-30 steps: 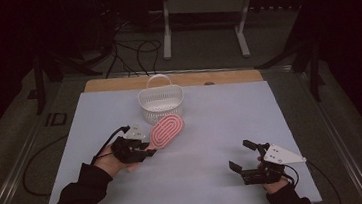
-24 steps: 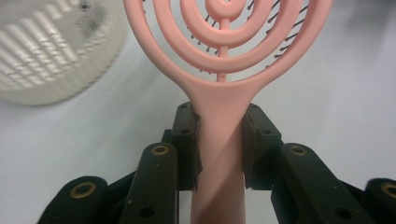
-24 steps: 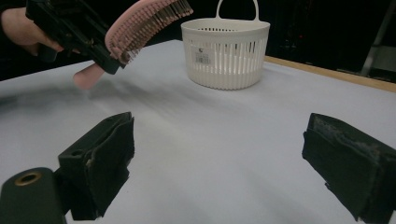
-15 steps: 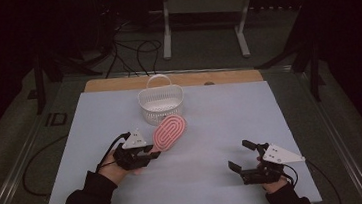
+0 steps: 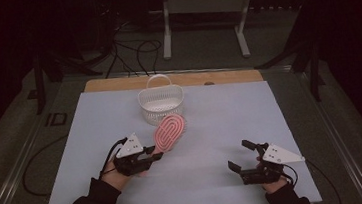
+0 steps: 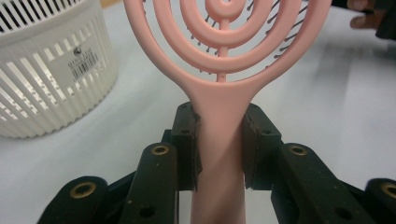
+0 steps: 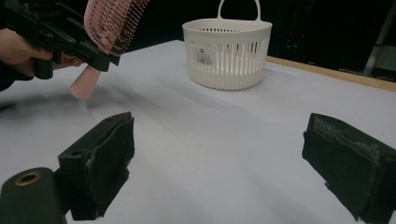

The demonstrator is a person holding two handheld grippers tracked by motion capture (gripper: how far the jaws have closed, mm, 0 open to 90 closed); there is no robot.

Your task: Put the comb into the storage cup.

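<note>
Left tongs (image 5: 155, 157) are clamped on the brush (image 5: 168, 133) handle, head raised at frame centre just below the basket (image 5: 161, 105), seemingly for dropping in; right tongs (image 5: 239, 157) gape empty, lower right.

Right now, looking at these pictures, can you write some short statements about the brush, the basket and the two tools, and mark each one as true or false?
1. The left tool grips the pink brush by its handle. True.
2. The brush lies inside the white basket. False: it is outside the basket, held above the table on the side nearer the person.
3. The right tool is open with nothing between its pads. True.
4. The basket is tipped on its side. False: it stands upright with its handle up.
5. The right tool holds the basket's handle. False: it is well apart from the basket, near the table's front edge.
</note>
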